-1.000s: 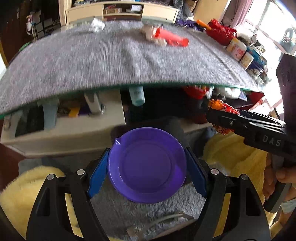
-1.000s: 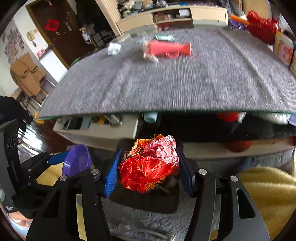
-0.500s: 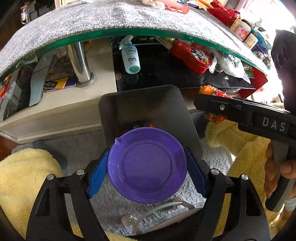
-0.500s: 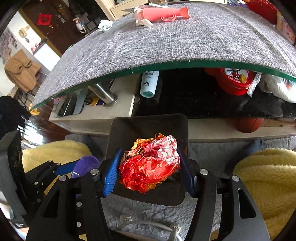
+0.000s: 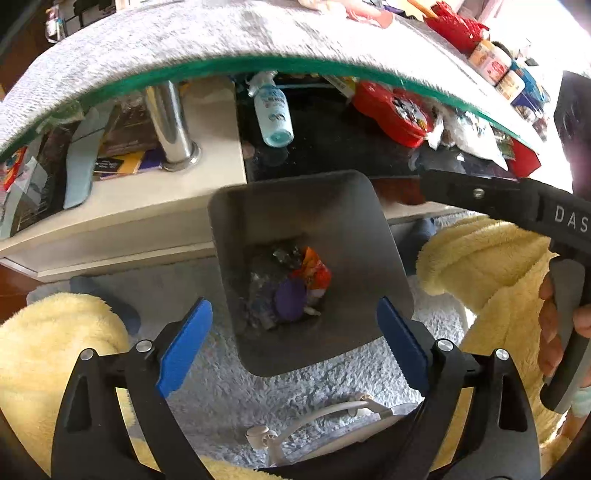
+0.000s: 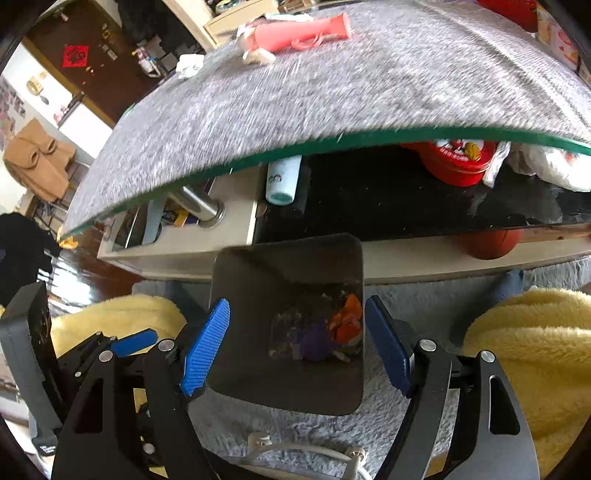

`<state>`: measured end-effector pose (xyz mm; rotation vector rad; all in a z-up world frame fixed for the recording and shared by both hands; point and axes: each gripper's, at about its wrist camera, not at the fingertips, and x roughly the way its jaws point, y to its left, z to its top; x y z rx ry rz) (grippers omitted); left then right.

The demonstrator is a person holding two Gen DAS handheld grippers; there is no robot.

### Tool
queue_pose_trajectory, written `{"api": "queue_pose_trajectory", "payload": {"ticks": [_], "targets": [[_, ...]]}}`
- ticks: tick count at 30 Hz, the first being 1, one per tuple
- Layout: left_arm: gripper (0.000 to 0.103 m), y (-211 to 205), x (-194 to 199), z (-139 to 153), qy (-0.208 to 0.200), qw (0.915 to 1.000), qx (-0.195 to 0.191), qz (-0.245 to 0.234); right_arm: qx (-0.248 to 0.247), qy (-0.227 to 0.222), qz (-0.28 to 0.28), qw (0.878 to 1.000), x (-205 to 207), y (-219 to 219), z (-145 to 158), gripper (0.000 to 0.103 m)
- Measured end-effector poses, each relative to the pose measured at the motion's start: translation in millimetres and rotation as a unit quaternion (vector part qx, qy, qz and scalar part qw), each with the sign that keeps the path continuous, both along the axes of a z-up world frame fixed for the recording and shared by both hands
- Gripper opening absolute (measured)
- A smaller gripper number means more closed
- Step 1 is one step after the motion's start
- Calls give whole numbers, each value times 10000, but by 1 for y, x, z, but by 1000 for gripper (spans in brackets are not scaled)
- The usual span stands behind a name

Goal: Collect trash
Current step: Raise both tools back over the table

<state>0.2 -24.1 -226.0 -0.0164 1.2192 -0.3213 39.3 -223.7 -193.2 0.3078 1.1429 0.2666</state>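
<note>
A grey square trash bin [image 5: 354, 206] stands on the pale rug below the table edge; it also shows in the right wrist view [image 6: 288, 391]. At its bottom lie a purple lid [image 5: 291, 298] and a crumpled red-orange wrapper [image 5: 314, 271], seen too in the right wrist view as the lid [image 6: 314, 341] and the wrapper [image 6: 345, 321]. My left gripper [image 5: 291, 343] is open and empty above the bin's near rim. My right gripper [image 6: 295, 347] is open and empty over the bin.
A grey-covered glass table [image 6: 332, 92] carries a pink toy trumpet [image 6: 295, 31] and crumpled white paper [image 6: 190, 64]. A lower shelf holds a bottle [image 5: 273, 110] and a red tin [image 5: 395, 110]. Yellow fleece legs [image 5: 480, 266] flank the bin. A white cable [image 5: 325, 413] lies on the rug.
Both grippers opened. The purple lid and the red wrapper dropped from them into the bin. Both grippers sit closer over the bin.
</note>
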Motion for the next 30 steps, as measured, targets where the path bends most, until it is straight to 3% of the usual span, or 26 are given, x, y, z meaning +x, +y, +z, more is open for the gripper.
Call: {"api": "queue_pose_trajectory", "payload": {"ticks": [11, 18, 30], "targets": [[87, 23, 22, 52, -506, 9983, -62, 278, 87, -577, -228, 9980, 15, -29, 49, 77], [87, 37, 60, 86, -819, 9956, -117, 448, -226, -1035, -205, 9942, 50, -35, 79, 76], [87, 50, 146, 108, -1018, 9933, 96, 538, -717, -1026, -137, 9920, 131, -37, 68, 75]]}}
